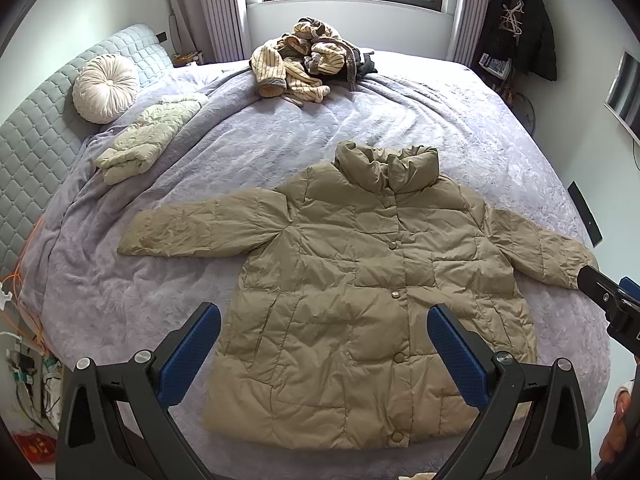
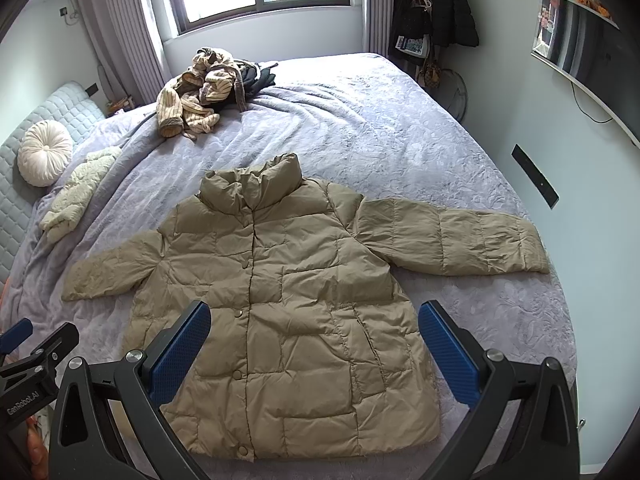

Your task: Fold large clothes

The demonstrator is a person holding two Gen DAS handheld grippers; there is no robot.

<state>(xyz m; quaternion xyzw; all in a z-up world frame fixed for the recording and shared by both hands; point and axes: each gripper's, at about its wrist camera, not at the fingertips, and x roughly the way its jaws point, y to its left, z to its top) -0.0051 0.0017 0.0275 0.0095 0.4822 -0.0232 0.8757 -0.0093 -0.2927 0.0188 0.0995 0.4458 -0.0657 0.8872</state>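
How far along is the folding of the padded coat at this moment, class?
Done: the khaki coat lies flat on the bed, front up and snapped shut, both sleeves spread out. In hand: nothing; the left tool and right tool are both open above its hem. Left: every fold, sleeves first. The striped pile at the far edge also lies unfolded.

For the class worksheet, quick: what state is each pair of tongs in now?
Left tongs: open, holding nothing.
Right tongs: open, holding nothing.
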